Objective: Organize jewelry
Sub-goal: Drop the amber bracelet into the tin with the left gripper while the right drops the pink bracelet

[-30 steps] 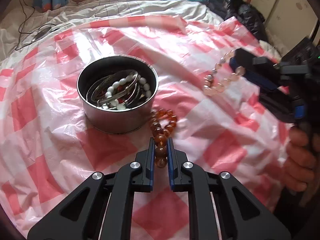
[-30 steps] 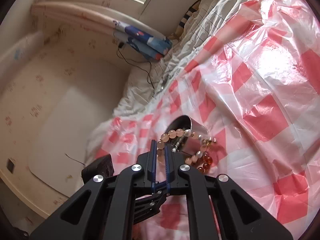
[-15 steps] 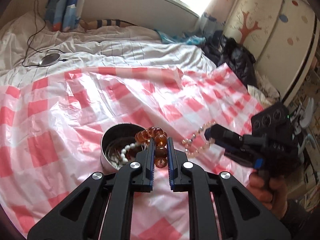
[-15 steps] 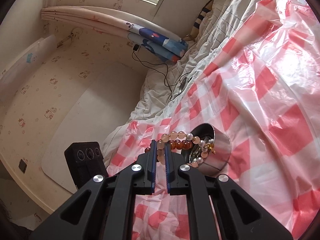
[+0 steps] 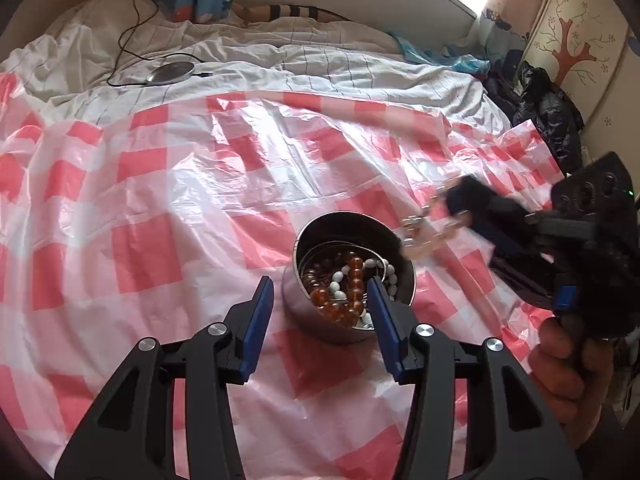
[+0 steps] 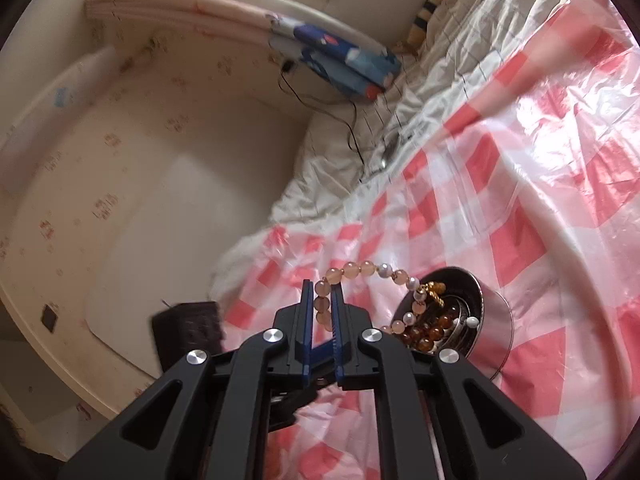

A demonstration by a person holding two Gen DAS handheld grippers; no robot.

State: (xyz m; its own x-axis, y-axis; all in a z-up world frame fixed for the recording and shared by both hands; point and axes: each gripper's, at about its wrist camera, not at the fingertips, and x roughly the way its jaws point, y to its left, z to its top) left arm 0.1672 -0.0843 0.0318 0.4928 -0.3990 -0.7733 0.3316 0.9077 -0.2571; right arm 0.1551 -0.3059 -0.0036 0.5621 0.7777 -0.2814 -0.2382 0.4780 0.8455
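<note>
A round metal tin (image 5: 304, 308) stands on the pink-checked plastic sheet (image 5: 140, 200). An amber bead bracelet (image 5: 354, 276) lies inside it on white beads (image 5: 338, 280) and bangles. My left gripper (image 5: 318, 292) hovers just above the tin's near side, its jaws opening with nothing between them. My right gripper (image 6: 322, 296) is shut on a pale pink bead bracelet (image 6: 322, 312), though its jaws are opening slightly. The bracelet's loose end hangs over the tin (image 6: 496, 320), above the amber bracelet (image 6: 436, 328). In the left wrist view the right gripper (image 5: 472, 200) is blurred, just right of the tin.
The plastic sheet covers a bed with a rumpled white sheet (image 5: 320, 64). A round disc with a cable (image 5: 170, 72) lies at the far left. A dark jacket (image 5: 548, 120) sits far right. A person's hand (image 5: 568, 360) holds the right gripper.
My left gripper lifted the amber bracelet off the sheet, carried it over the tin and opened; the bracelet now lies inside. My right gripper brought the pink bracelet to the tin.
</note>
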